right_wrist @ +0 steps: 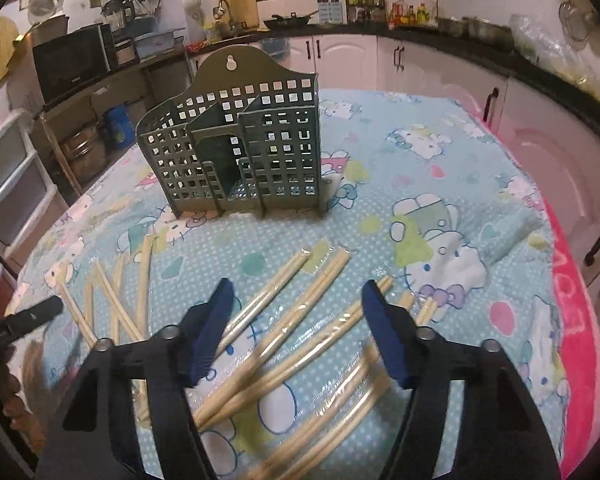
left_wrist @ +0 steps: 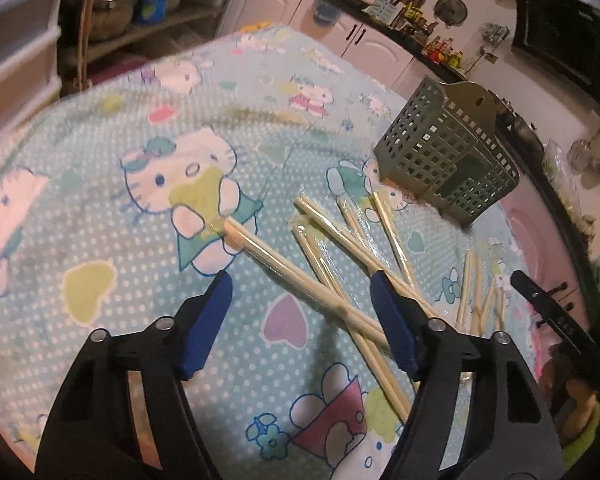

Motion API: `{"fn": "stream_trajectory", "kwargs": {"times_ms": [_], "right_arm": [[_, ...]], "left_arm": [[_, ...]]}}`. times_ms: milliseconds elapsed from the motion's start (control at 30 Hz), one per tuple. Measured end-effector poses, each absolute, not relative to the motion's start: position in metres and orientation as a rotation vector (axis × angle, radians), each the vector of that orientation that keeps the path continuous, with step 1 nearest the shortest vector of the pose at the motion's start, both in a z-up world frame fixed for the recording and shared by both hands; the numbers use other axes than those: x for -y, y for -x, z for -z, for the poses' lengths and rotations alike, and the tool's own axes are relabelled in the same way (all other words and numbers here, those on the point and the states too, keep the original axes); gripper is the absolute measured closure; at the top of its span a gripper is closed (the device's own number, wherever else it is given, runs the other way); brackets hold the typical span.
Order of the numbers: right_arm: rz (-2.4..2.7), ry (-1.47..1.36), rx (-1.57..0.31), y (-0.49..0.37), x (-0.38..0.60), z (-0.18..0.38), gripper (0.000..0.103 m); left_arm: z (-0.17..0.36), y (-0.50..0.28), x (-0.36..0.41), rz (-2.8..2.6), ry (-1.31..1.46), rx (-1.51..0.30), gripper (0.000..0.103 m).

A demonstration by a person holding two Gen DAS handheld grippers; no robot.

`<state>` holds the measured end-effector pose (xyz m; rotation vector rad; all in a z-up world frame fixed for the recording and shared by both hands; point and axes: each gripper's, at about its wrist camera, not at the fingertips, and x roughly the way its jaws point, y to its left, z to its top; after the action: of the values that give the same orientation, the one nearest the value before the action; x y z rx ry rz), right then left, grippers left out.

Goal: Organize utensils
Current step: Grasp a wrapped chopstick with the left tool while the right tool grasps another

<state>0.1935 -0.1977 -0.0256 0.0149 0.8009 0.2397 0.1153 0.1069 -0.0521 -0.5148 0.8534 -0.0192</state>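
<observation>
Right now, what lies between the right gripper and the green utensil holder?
In the right wrist view, wrapped chopsticks lie under the right gripper; beyond them only bare patterned cloth reaches the green utensil holder.

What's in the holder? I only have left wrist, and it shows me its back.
Observer: Nothing shows in the holder; its compartments look empty.
Operator: Is it upright?
Observer: Yes, with its open front facing the right wrist camera.
Operator: Right gripper?
Observer: The right gripper is open over the wrapped chopsticks, with nothing gripped.
</observation>
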Motion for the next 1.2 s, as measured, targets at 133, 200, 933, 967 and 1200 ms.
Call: {"fn": "stream_trajectory", "kwargs": {"times_ms": [133,200,933,967,1200], "right_arm": [[-0.258,-0.008,-0.826,-0.205,0.199,0.027,0.058],[-0.259,0.009,-0.839,-0.210,0.199,0.028,0.060],[-0.185,-0.092,-1.073,-0.287,0.216,0.071,0.077],[-0.183,-0.099,-1.075,-0.290,0.217,0.071,0.076],[-0.181,-0.119,-1.067,-0.303,0.218,0.072,0.087]], "left_arm": [[0.055,-0.122,-0.111,0.014,0.543,-0.868,0.057],[0.057,-0.126,-0.114,0.025,0.568,-0.875,0.060],[0.064,-0.169,-0.135,-0.023,0.576,-0.913,0.085],[0.064,-0.170,-0.136,-0.023,0.575,-0.914,0.085],[0.065,-0.178,-0.139,-0.022,0.571,-0.917,0.086]]}}
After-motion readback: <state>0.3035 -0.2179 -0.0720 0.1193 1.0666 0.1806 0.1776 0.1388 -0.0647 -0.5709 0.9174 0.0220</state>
